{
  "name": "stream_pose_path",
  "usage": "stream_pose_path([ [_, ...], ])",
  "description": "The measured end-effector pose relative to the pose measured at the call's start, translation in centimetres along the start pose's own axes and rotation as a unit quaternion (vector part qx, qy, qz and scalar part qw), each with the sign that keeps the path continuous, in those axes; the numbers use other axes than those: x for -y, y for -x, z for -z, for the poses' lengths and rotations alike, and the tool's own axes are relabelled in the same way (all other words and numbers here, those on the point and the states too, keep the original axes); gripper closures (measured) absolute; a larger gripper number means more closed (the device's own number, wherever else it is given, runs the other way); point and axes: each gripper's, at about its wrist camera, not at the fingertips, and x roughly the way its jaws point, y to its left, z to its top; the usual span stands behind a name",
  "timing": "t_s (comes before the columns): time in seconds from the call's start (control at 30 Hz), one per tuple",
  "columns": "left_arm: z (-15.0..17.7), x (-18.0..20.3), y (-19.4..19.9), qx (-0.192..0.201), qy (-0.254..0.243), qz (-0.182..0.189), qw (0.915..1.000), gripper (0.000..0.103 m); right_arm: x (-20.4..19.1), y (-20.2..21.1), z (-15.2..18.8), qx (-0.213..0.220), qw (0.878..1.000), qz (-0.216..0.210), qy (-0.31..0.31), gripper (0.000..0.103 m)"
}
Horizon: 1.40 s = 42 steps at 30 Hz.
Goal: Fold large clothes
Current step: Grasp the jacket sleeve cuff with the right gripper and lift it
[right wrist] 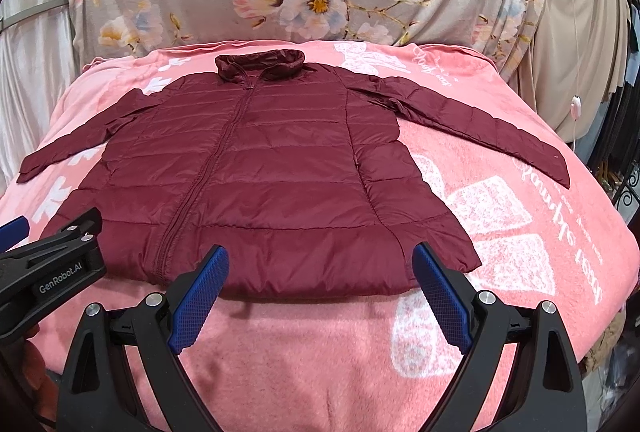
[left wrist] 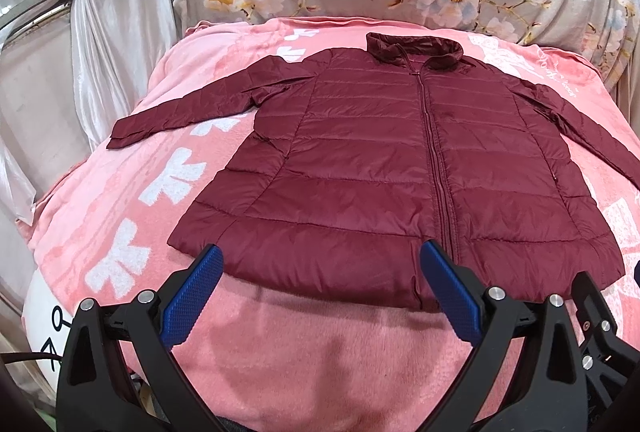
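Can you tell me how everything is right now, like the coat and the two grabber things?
Jacket: spread flat on the pink blanket, front up, zipped, unfolded.
Collar: at the far end, standing up.
Left sleeve: stretched out to the side.
Right sleeve: stretched out to the side.
Left gripper: open, empty, over the hem.
Right gripper: open, empty, over the hem.

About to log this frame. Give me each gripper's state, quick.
Left gripper: open, holding nothing, above the jacket hem.
Right gripper: open, holding nothing, also above the hem.
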Motion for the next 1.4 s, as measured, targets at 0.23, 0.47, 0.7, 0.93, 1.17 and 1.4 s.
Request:
stream_pose_path([
  [0.23, -0.8, 0.5, -1.1, -0.007, 0.000, 0.006, 1.0000, 0.007, 1.5, -1.4, -0.9, 0.001, 1.000, 0.004, -0.007, 0.012],
  [0.47, -2.7, -0.2, -2.6, 0.000, 0.030, 0.026, 0.9992, 0.007, 11.2, -5.0, -3.7, 0.006, 0.992, 0.018, -0.126, 0.012],
  [0.7, -4.4, -0.1, -4.1, 0.009, 0.035, 0.015, 0.9992, 0.006, 22.5, -8.6, -5.4, 0.036, 0.969, 0.088, -0.229, 0.012],
  [0.93, -5.5, 0.5, -5.8, 0.007, 0.039, 0.013, 0.9991, 0.006, 34.5, -13.5, -5.1, 0.030, 0.929, 0.121, -0.349, 0.012],
  [1.17, -6.2, 1.3, -7.6, -0.005, 0.041, 0.007, 0.9991, 0.006, 40.8, -17.1, -4.3, 0.017, 0.888, 0.113, -0.446, 0.022],
  [1.4, -6.9, 1.2, -9.0, -0.014, 0.052, 0.013, 0.9984, 0.006, 41.6, -19.1, -6.5, 0.033, 0.891, 0.102, -0.442, 0.076],
])
